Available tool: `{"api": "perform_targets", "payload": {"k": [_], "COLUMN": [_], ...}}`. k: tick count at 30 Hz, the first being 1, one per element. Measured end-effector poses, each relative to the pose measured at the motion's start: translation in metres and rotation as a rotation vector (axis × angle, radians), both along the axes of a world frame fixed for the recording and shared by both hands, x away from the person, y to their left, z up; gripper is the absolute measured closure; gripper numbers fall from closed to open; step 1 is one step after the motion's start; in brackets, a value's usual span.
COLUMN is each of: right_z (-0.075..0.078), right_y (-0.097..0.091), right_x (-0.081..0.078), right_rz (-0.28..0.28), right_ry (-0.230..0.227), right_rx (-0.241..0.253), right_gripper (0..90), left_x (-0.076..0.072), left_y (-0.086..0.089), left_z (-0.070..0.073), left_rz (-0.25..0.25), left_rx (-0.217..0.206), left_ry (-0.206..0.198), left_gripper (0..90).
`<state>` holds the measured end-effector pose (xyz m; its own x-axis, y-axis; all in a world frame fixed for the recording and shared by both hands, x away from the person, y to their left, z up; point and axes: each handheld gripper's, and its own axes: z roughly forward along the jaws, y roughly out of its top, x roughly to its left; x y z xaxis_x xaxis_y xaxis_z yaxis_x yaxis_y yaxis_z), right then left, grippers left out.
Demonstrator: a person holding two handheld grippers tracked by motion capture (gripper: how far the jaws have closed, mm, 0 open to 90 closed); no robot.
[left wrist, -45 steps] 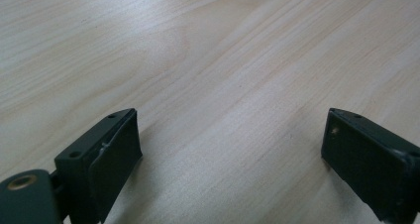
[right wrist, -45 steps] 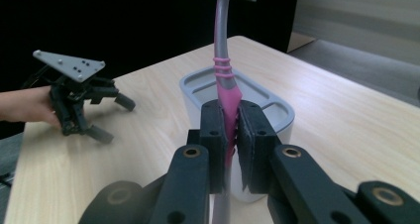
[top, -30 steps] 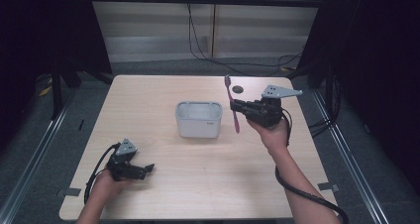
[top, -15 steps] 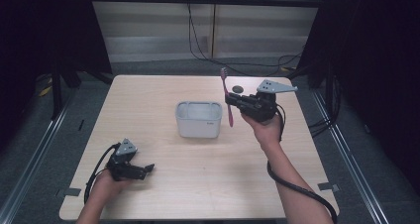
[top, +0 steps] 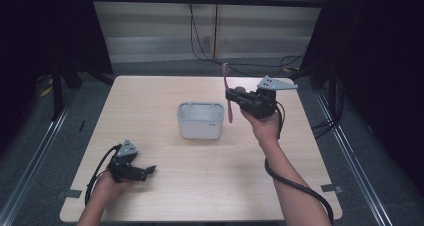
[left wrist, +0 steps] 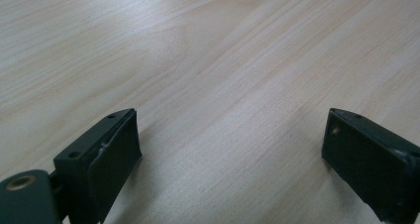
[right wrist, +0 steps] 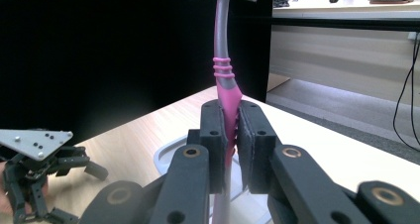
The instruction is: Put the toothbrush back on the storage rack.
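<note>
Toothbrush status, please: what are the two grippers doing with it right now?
Right gripper shut on pink toothbrush, held upright beside white bin. Left gripper open, low over table. Nothing in the way.

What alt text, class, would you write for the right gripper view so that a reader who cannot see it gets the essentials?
The right gripper clamps an upright pink and grey toothbrush by its handle, bristle head at the top. Behind it lie a pale wooden table, a white container and the left gripper at lower left.
</note>
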<state>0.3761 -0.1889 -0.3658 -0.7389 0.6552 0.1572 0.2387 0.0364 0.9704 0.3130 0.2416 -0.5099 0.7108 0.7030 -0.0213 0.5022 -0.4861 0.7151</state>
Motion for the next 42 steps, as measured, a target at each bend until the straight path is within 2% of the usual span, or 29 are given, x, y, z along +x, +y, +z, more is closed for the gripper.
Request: {"api": "perform_targets", "payload": {"k": [16,42], "right_z": [0.004,-0.001], "right_y": [0.016,0.028], "right_x": [0.009,0.021], "right_rz": [-0.017,-0.04], "right_ry": [-0.033,-0.04], "right_rx": [0.017,0.005], "right_gripper": [82.8,82.8], "left_x": [0.0,0.0], "left_y": [0.0,0.001], "left_z": [0.0,0.0], "left_rz": [-0.004,-0.011], "left_rx": [0.003,0.007], "left_ry": [-0.002,0.002], "left_gripper": [7.4,7.0]}}
